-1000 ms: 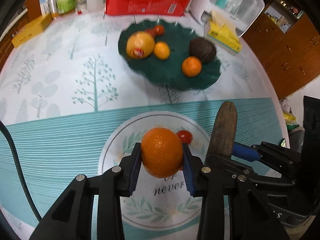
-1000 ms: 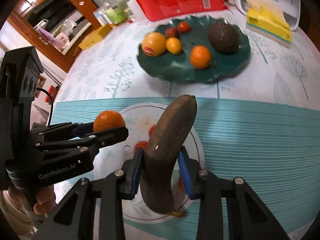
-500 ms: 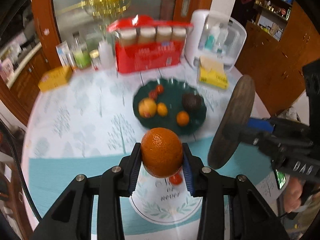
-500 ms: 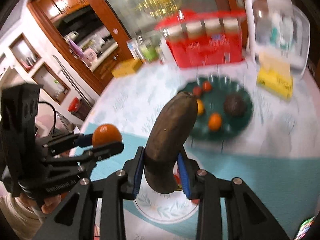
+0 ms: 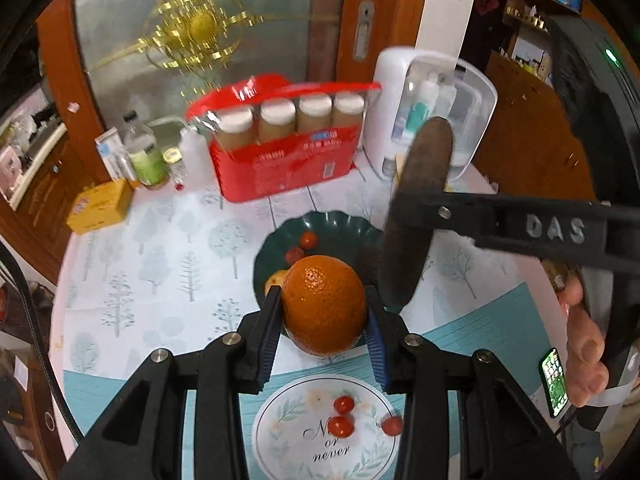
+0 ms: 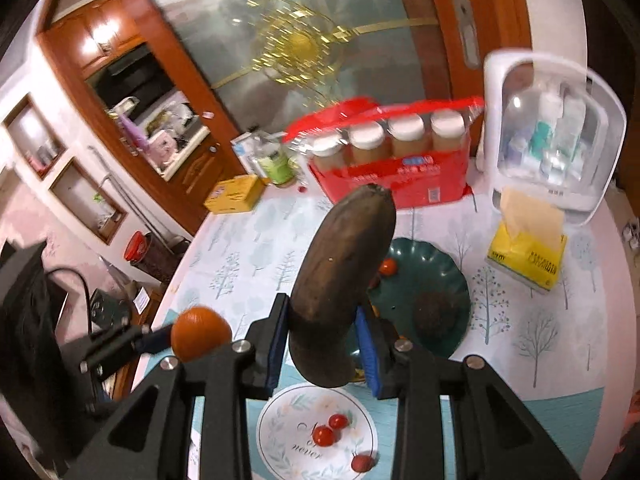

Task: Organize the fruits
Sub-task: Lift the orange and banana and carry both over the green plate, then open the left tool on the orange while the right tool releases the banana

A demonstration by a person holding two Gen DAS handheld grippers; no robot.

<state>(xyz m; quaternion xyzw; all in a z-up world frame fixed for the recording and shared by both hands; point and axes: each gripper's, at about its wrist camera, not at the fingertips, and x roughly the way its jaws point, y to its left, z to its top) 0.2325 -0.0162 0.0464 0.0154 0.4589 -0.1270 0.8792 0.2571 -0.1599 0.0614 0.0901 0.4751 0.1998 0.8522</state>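
My left gripper point(image 5: 323, 334) is shut on an orange point(image 5: 324, 304) and holds it high above the table. My right gripper point(image 6: 322, 344) is shut on a dark brown banana point(image 6: 344, 276), held upright at similar height; the banana also shows in the left wrist view point(image 5: 416, 216). Below, a white printed plate point(image 5: 280, 420) carries three small red tomatoes point(image 5: 344, 404). Beyond it a dark green plate point(image 6: 440, 264) holds a dark avocado point(image 6: 434, 314), small tomatoes point(image 5: 308, 240) and other fruit partly hidden behind the held fruit.
At the table's back stand a red pack of jars point(image 5: 288, 156), a white dispenser box point(image 5: 432, 116), bottles point(image 5: 148, 156) and a yellow box point(image 5: 100, 206). A yellow tissue pack point(image 6: 528, 252) lies right of the green plate. A phone point(image 5: 554, 380) is at the right edge.
Both grippers have risen well above the table with their fruit still held. The plates now look smaller and farther below, and the room behind has come into view.
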